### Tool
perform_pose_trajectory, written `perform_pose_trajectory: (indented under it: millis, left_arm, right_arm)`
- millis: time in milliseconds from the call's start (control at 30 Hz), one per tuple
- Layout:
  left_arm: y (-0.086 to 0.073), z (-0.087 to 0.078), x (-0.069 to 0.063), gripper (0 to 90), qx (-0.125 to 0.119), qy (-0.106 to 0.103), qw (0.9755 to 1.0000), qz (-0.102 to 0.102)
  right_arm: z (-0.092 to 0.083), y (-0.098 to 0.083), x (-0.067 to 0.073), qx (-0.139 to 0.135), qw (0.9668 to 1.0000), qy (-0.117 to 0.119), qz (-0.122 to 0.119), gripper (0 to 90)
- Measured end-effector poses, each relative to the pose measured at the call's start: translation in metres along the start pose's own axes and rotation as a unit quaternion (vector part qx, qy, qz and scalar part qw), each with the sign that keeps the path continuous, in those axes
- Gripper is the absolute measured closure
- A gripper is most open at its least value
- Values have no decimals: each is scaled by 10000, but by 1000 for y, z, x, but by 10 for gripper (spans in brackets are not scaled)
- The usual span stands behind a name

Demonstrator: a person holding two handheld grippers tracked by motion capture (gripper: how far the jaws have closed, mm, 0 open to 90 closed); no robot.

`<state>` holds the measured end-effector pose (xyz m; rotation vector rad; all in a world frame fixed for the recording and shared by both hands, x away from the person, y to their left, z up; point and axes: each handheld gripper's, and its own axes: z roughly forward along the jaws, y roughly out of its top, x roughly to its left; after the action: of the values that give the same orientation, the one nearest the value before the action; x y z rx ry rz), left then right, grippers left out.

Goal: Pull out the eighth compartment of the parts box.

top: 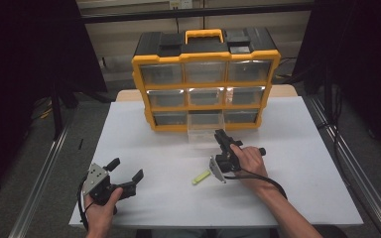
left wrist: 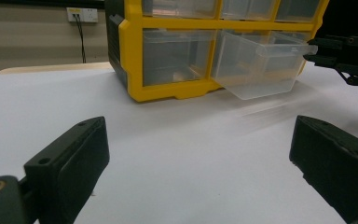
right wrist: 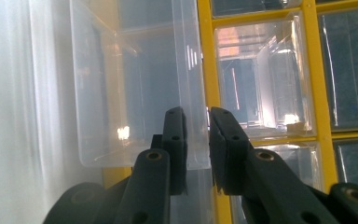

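A yellow-and-black drawer cabinet point(top: 206, 58) stands at the back of the white table point(top: 144, 134). Its bottom middle clear drawer point(top: 202, 134) is pulled out toward me and looks empty. My right gripper point(top: 221, 135) is at the drawer's front right corner. In the right gripper view the jaws point(right wrist: 196, 115) stand almost together on the drawer's point(right wrist: 135, 93) thin front lip. The left gripper view shows the same drawer point(left wrist: 261, 65) with the right gripper point(left wrist: 345, 53) at its lip. My left gripper point(top: 126, 169) rests at the table's front left, open and holding nothing point(left wrist: 196, 158).
A small yellow-green strip point(top: 201, 177) lies on the table just left of my right hand. The cabinet's other clear drawers point(top: 161, 73) are pushed in. Metal rails point(top: 49, 158) run along both sides of the table, with dark curtains beyond.
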<state>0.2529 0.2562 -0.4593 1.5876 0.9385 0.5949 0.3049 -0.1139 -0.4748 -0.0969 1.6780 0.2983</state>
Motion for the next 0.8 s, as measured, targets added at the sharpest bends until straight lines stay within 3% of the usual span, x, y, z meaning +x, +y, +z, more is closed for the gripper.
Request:
perform_pose_trajectory:
  millis: [133, 300, 367, 467, 700, 800]
  left_arm:
    - [0, 1, -1, 48, -3, 33, 10000, -35]
    - [0, 0, 0, 48, 21, 28, 10000, -8]
    - [0, 0, 0, 48, 19, 35, 10000, -1]
    - [0, 0, 0, 48, 11, 41, 10000, -4]
    - [0, 1, -1, 48, -7, 35, 10000, -49]
    - [0, 0, 0, 48, 21, 52, 10000, -7]
  right_arm:
    - [0, -1, 0, 15, 9998, 17, 201, 766]
    - [0, -1, -1, -22, 9996, 13, 265, 753]
    - [0, -2, 0, -7, 9991, 37, 419, 746]
    - [0, -2, -2, -23, 9991, 10, 425, 704]
    - [1, -3, -4, -23, 9964, -77, 843, 570]
    - [1, -4, -4, -56, 9933, -78, 1151, 496]
